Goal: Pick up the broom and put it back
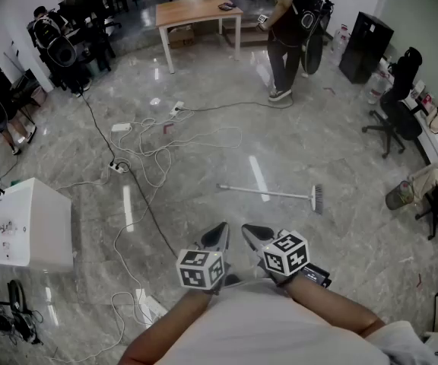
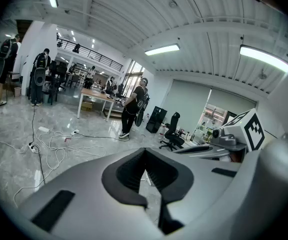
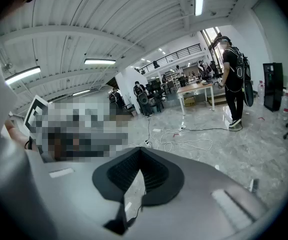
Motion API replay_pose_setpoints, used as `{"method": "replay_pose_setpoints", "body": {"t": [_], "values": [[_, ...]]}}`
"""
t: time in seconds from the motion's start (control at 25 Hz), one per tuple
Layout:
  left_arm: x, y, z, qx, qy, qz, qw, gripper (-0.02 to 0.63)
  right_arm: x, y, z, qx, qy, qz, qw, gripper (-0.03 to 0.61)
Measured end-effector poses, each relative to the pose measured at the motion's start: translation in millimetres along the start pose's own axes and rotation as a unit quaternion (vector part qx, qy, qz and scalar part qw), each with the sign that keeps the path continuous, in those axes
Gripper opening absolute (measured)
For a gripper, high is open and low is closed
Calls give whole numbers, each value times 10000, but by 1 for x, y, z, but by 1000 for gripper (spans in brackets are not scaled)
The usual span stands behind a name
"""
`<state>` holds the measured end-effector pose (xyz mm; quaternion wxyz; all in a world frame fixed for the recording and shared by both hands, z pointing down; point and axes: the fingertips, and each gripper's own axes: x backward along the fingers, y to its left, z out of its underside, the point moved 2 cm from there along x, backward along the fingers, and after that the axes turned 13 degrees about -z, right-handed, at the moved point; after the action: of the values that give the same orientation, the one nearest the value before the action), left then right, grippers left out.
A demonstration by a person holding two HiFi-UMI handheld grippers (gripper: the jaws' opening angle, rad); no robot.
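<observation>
The broom lies flat on the grey marble floor, its thin white handle pointing left and its bristle head at the right. It is a good step ahead of both grippers. My left gripper and right gripper are held side by side low in the head view, pointing toward the broom, both above the floor and well apart from it. Each has its jaws together with nothing between them, as the left gripper and right gripper also appear in their own views.
White and black cables sprawl over the floor to the left of the broom. A white box stands at the left. A wooden table and a standing person are farther back. Office chairs line the right wall.
</observation>
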<state>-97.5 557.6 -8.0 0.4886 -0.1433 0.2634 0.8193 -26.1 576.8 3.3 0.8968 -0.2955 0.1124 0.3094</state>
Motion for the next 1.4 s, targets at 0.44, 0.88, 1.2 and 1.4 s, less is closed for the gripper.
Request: {"method": "replay_pose_setpoints", "body": {"t": [0.44, 0.88, 1.2, 1.4], "values": [[-3, 8, 5, 67, 44, 16, 10000, 8, -8, 0, 0, 66, -40, -21, 10000, 2], [-34, 16, -5, 211, 165, -55, 9996, 8, -15, -29, -21, -46, -164, -232, 9996, 3], [-112, 43, -33, 310, 292, -431, 9982, 8, -54, -106, -53, -127, -52, -563, 9983, 3], [-208, 59, -71, 384, 370, -780, 9955, 8, -91, -195, -93, -212, 358, -1097, 9931, 3]]}}
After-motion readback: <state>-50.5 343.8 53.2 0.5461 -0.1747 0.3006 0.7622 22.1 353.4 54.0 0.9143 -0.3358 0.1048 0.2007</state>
